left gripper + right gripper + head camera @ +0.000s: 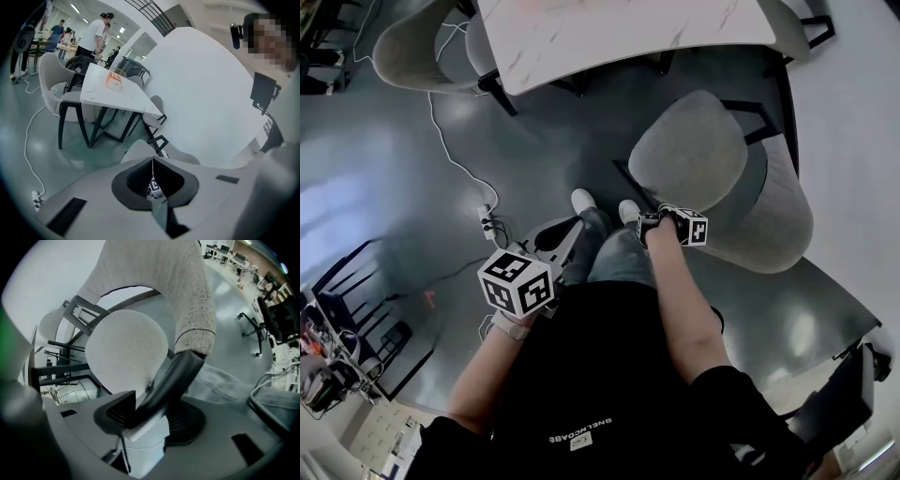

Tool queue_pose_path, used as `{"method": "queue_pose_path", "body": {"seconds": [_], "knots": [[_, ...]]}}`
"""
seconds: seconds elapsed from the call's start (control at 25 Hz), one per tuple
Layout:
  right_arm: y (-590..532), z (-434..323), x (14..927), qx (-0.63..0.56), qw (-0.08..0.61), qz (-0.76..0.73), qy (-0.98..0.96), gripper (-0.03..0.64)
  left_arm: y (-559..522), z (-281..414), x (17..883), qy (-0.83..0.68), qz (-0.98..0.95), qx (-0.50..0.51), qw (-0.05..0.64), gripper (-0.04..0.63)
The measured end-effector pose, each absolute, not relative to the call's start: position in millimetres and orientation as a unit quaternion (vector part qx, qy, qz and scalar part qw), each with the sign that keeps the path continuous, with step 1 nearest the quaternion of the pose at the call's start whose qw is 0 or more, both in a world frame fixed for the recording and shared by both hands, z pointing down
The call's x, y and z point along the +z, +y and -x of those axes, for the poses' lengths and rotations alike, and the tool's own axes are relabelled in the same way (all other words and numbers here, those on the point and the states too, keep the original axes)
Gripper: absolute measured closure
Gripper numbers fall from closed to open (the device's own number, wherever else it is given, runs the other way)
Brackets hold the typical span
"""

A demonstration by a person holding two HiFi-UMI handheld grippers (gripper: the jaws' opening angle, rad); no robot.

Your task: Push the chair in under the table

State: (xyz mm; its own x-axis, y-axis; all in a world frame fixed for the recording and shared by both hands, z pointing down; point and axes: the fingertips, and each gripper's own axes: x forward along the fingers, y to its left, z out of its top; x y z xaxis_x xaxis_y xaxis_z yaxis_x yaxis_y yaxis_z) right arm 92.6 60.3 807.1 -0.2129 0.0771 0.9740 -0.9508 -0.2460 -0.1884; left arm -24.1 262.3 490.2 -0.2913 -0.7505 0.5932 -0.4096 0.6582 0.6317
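The left gripper holds its jaws together, empty; beyond, a grey chair stands near a white table bearing an orange box.

Head view: from above, steeply down onto chair and surface. Left tool view: low, facing outward toward the surface, well apart (chair just beyond the tips). Right tool view: hard against the chair. Shared by all three: the chair.

Head view: table cut off by top edge, far side unseen; chair legs mostly hidden beneath seat. Left gripper view: orange box on tabletop too small to identify; far people indistinct.
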Motion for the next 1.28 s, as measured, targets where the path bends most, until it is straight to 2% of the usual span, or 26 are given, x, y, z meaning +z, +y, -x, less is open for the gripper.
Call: {"method": "queue_pose_path", "body": {"seconds": [0.44,0.96,1.12,1.28], "knots": [[125.7,-36.4,799.9,0.701,0.372,-0.43,-0.431,0.41,284.5,20.9,485.0,-0.8,-0.345,-0.182,0.456,0.591],[137.2,-19.3,777.5,0.69,0.414,-0.335,-0.489,0.336,267.4,13.5,482.7,-0.797,-0.357,-0.177,0.454,0.591],[148.8,-4.1,757.8,0.67,0.44,-0.28,-0.528,0.333,264.3,18.4,481.7,-0.797,-0.363,-0.176,0.45,0.591],[148.7,10.2,726.1,0.677,0.431,-0.226,-0.553,0.333,256.4,22.9,479.2,-0.794,-0.374,-0.176,0.445,0.591]]}}
